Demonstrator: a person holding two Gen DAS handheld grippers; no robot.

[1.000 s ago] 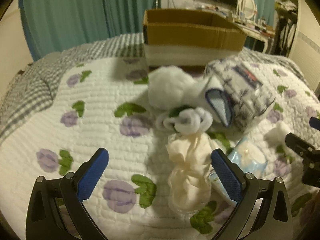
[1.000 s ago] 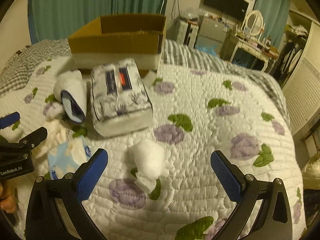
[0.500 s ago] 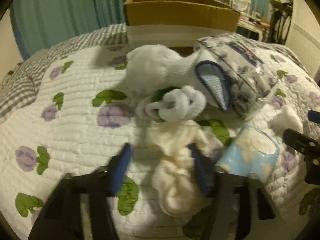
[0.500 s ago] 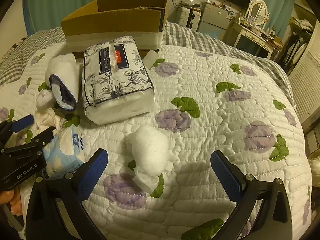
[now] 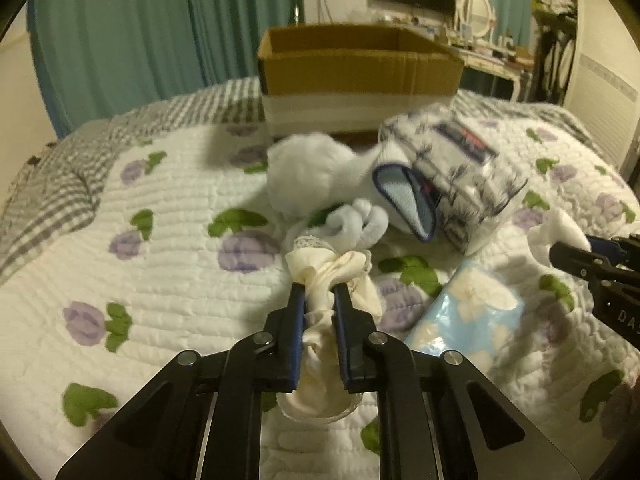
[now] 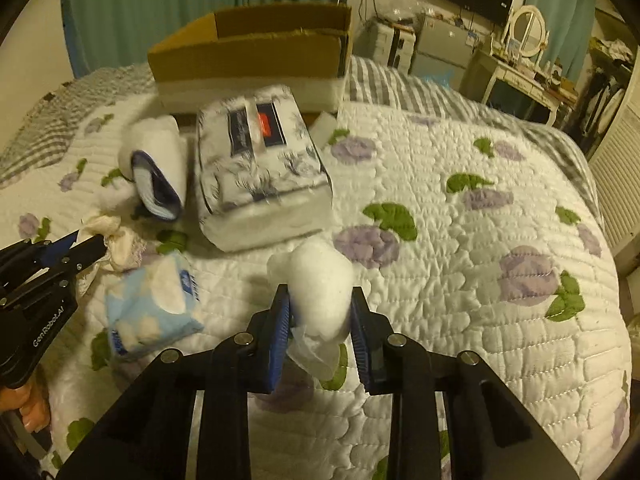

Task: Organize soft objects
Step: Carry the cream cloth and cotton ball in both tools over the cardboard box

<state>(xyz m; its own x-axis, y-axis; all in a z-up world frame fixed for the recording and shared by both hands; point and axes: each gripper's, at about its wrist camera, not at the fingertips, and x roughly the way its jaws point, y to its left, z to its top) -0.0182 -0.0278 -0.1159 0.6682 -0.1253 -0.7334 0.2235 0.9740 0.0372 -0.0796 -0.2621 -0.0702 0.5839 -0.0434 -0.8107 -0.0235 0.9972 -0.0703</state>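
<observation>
Both grippers seized on soft items on the quilted bed.
Left gripper (image 5: 318,294) clenched on the cream crumpled cloth (image 5: 326,270); right gripper (image 6: 320,312) closing around the white cotton wad (image 6: 320,280). Lift only once firm.

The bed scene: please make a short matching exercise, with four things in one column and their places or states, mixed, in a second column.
Things:
1. cream cloth
2. cotton ball
3. cardboard box
4. blue tissue pack

Places or states:
a. open, at the far end of the bed
b. pinched in the left gripper
c. lying free on the quilt between the two grippers
d. between the closing jaws of the right gripper

Pairs: 1-b, 2-d, 3-a, 4-c
</observation>
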